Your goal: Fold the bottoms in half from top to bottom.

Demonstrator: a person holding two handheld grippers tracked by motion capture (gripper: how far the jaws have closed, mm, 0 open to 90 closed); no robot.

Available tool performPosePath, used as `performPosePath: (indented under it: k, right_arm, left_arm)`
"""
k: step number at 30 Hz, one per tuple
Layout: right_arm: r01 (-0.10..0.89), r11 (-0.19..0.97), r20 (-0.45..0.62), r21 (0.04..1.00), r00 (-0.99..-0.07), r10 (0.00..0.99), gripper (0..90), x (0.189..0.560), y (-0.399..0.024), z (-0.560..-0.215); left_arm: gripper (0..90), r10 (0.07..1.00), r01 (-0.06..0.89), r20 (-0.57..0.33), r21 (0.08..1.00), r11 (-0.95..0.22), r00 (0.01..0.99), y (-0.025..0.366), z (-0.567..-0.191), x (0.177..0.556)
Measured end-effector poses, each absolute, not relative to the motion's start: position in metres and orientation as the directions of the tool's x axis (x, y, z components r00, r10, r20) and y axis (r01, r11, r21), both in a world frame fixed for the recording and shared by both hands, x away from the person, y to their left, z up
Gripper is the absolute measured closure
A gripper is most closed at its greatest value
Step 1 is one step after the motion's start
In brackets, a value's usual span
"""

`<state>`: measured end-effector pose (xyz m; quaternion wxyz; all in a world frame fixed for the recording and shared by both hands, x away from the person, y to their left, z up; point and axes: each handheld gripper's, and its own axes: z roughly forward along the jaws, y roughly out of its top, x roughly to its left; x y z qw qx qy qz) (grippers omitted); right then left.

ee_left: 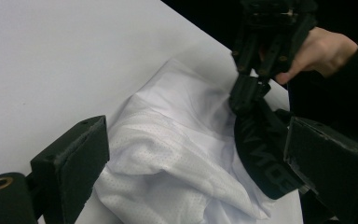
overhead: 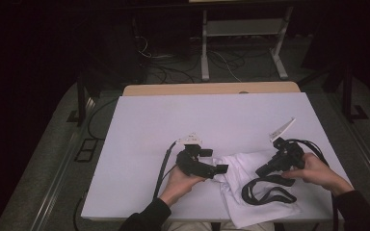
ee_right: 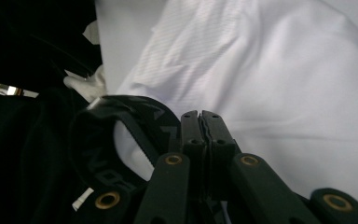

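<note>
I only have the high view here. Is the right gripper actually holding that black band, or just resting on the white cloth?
Observer: It looks like a hold. In the left gripper view, the right gripper is shut on the top of the black band.
Operator: And is the left gripper gripping anything?
Observer: No. The left gripper is open, with its fingers wide apart on either side of the white garment and not pressing on it.
Operator: Is there anything on the band itself?
Observer: Yes, grey lettering runs along it, but too little of it shows to read.
</note>
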<state>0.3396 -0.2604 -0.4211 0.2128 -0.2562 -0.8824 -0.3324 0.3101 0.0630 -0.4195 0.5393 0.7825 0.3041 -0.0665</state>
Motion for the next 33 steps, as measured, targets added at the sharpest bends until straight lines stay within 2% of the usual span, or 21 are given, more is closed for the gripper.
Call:
performPosePath:
  k: [11, 25, 33]
  right_arm:
    - [0.604, 0.605, 0.564, 0.519, -0.774, 0.289, 85.4, 0.304, -0.269, -0.419]
    - [0.580, 0.668, 0.583, 0.466, -0.769, 0.261, 85.6, 0.279, -0.261, -0.440]
    - [0.555, 0.700, 0.543, 0.449, -0.792, 0.279, 86.6, 0.270, -0.259, -0.449]
  left_arm:
    - [5.7, 0.410, 0.560, -0.444, 0.798, -0.223, 0.797, 0.063, -0.421, 0.311]
    - [5.7, 0.425, 0.572, -0.448, 0.788, -0.227, 0.787, 0.061, -0.424, 0.314]
    - [5.7, 0.451, 0.587, -0.451, 0.778, -0.224, 0.770, 0.060, -0.427, 0.318]
